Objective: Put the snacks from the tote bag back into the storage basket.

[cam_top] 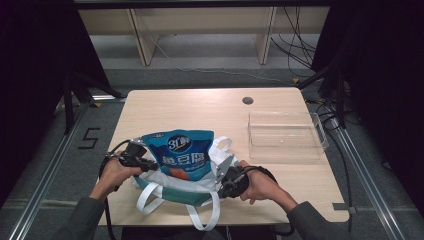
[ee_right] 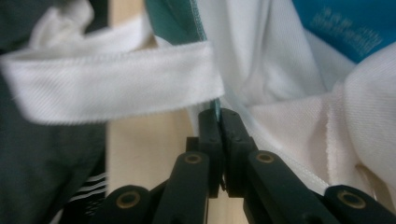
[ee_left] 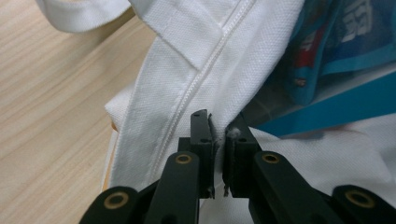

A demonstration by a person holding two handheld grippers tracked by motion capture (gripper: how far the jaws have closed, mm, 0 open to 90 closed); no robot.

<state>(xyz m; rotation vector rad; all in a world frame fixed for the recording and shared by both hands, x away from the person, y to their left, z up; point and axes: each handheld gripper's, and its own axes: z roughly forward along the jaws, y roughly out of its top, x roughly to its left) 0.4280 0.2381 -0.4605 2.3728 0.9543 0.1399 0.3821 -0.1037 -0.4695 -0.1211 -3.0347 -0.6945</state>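
- Left gripper (cam_top: 148, 165): clenched on the white rim of the bag (cam_top: 172, 189), near the tabletop (cam_top: 200, 107) front edge.
- One bag, soft and limp; best held by rim or straps.
- One blue pouch (cam_top: 182, 152), probably light and slippery, half inside.
- Right gripper (cam_top: 223, 176): clamped on the opposite rim.
- One clear tray (cam_top: 285, 135), far right.

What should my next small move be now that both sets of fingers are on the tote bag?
Probably lift both grippers a little and ease them apart to open the bag's mouth. The left gripper and right gripper are each shut on the tote bag rim, and the blue pouch sits only partly inside, sticking out the top.
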